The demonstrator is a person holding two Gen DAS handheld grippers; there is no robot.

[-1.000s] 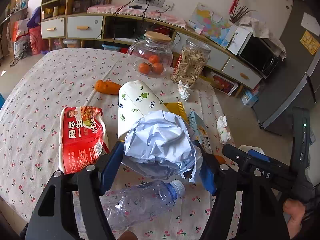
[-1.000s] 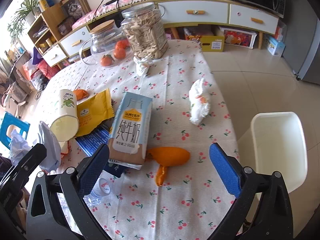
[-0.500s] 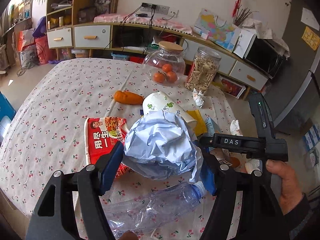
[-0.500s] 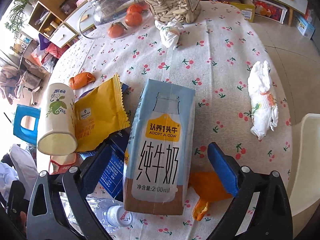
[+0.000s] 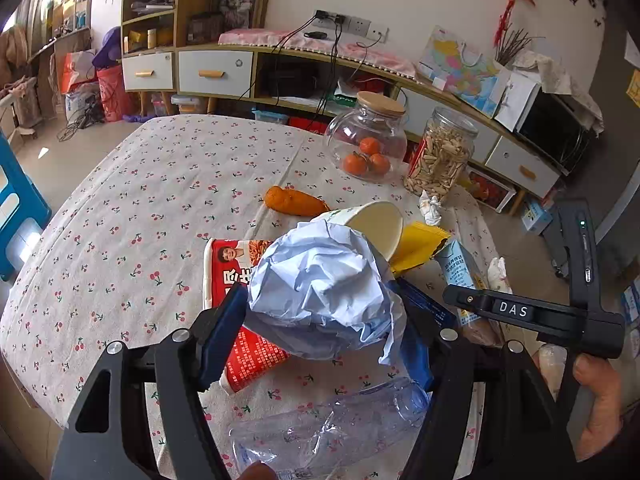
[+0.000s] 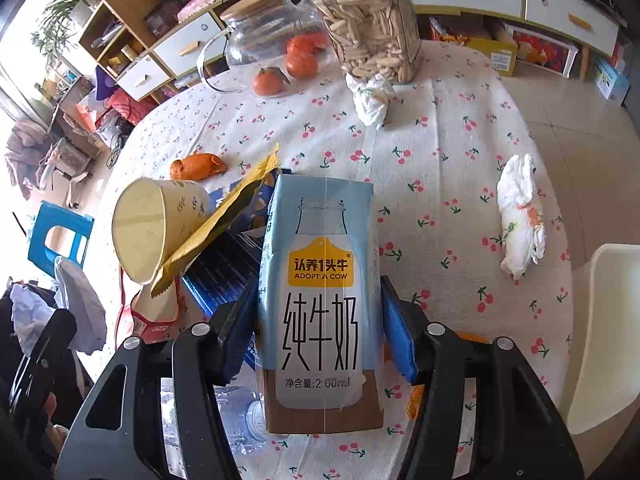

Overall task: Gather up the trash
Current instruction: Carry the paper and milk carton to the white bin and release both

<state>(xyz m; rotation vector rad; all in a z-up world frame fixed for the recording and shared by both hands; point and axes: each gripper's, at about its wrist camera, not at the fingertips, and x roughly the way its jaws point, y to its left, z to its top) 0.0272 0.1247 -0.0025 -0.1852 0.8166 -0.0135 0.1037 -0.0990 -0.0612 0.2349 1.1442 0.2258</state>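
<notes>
My left gripper (image 5: 320, 320) is shut on a crumpled light-blue paper ball (image 5: 324, 288) and holds it above the table. My right gripper (image 6: 320, 328) has closed around a light-blue milk carton (image 6: 322, 288); both blue pads touch its sides. The carton also shows in the left wrist view (image 5: 460, 270). A paper cup (image 6: 152, 228) lies on its side with a yellow wrapper (image 6: 224, 220) against it. A red snack bag (image 5: 240, 312) and a crushed clear bottle (image 5: 328, 432) lie below the paper ball.
A white bin (image 6: 604, 332) stands off the table's right edge. White tissue wads (image 6: 520, 216) (image 6: 370, 98), orange peels (image 6: 198, 166) (image 5: 294, 202), a jar of oranges (image 5: 366, 144) and a seed jar (image 6: 368, 24) sit on the cherry-print tablecloth (image 5: 140, 208).
My right gripper moved in over the milk carton and closed from wide open onto its sides. The left gripper kept its hold on the paper ball and rose slightly.
</notes>
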